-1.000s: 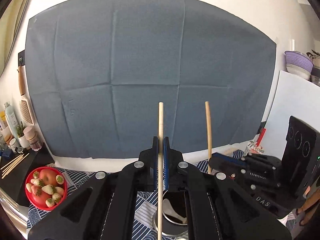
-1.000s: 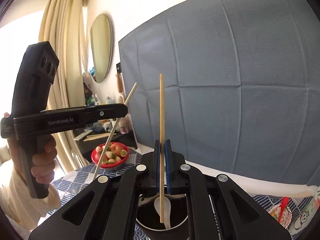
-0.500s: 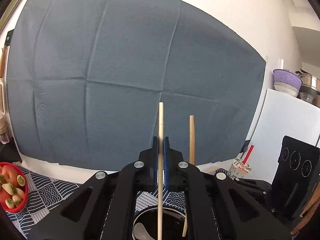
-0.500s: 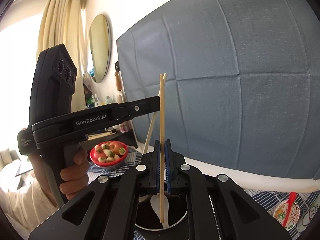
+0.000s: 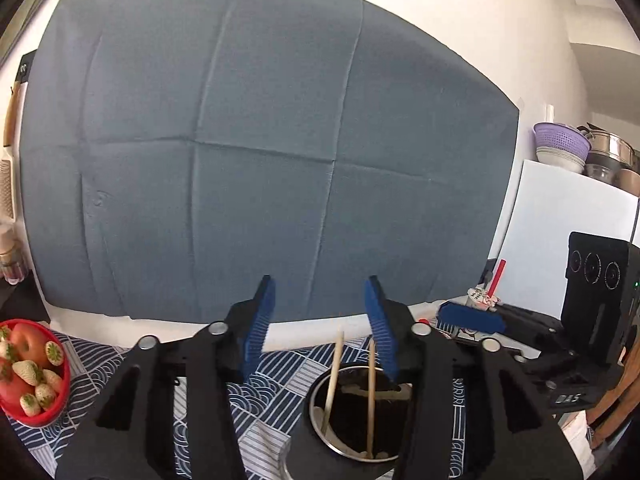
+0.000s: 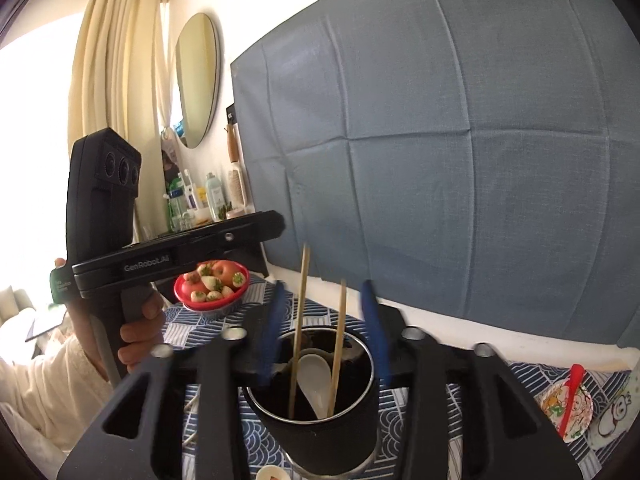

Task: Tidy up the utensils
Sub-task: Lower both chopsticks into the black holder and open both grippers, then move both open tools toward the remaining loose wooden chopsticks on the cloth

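Two wooden chopsticks [image 6: 300, 320] [image 6: 340, 332] stand loose in a black cup [image 6: 332, 436] with a metal rim, beside a white spoon [image 6: 316, 376]. My right gripper [image 6: 324, 312] is just above the cup; its jaws are opening, with both sticks between the blurred blue pads and touching neither. From the left wrist, the same chopsticks [image 5: 334, 376] [image 5: 371, 392] lean in the cup [image 5: 316, 404]. My left gripper [image 5: 320, 300] is also opening, and nothing sits between its pads. It shows from the side [image 6: 276, 226], held by a hand [image 6: 140, 320].
A red bowl of fruit [image 5: 28, 368] [image 6: 212, 284] sits left of the cup on the blue patterned tablecloth [image 5: 272, 392]. A small dish with a red spoon [image 6: 568, 404] lies at the right. A blue-grey cloth [image 5: 260, 160] hangs on the wall behind; bottles [image 6: 188, 200] crowd a shelf at left.
Both grippers went from shut on a chopstick to open. Both chopsticks dropped into the cup. My left gripper sank toward the cup.
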The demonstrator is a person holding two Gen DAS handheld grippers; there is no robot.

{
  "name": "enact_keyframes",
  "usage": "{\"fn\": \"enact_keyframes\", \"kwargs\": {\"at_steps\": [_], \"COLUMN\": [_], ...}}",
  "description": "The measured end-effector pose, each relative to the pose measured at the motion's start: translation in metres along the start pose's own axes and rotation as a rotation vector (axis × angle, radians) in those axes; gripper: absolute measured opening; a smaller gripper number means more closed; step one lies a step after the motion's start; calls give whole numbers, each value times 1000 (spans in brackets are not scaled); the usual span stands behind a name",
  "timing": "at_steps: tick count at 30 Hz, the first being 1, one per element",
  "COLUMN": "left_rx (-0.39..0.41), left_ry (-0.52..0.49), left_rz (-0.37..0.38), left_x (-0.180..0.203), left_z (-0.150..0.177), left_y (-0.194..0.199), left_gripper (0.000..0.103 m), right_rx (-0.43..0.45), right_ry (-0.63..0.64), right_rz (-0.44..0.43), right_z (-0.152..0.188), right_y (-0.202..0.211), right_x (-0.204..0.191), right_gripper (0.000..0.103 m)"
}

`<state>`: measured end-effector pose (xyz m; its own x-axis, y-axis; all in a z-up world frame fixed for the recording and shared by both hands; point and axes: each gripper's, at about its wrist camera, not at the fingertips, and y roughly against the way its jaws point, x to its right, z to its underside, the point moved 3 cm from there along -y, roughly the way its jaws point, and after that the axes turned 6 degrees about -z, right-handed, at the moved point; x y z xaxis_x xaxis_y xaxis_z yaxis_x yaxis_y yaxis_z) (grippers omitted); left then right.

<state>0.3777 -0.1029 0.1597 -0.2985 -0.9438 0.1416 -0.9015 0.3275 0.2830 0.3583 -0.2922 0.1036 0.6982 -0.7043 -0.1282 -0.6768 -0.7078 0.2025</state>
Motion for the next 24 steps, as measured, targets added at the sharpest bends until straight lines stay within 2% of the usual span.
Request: {"fn": "enact_keyframes", "kwargs": {"at_steps": [2, 3, 4, 7, 12, 17, 24], "left_rx": [2, 3, 2, -11, -50, -103, -174], "left_ry": [-14, -17, -10, 5, -14, 30, 20], "left_rz": [-35, -55, -75, -106, -219, -270, -380], "left_x": [-12, -19, -26, -45, -71, -100, -122], "left_z": [-3, -5, -6, -6, 2, 18, 40], "left_y": [13, 19, 26, 45, 67, 87, 99], "left_gripper": [59, 71, 85, 97, 97, 97, 97], "right_rx": [-1, -5, 0, -19, -55, -81, -114], "right_ry": [33, 49, 68, 125, 158, 159, 142], "right_rz": [-9, -2, 19, 52, 59, 34, 12], "right_z": [-3, -4, -5, -6, -3, 10, 23], "right_y": [7, 10, 13, 14, 4, -2, -12], "right_x": [-8, -13, -18, -34, -54, -70, -86], "right_gripper": [76, 80, 91, 92, 93, 94, 94]}}
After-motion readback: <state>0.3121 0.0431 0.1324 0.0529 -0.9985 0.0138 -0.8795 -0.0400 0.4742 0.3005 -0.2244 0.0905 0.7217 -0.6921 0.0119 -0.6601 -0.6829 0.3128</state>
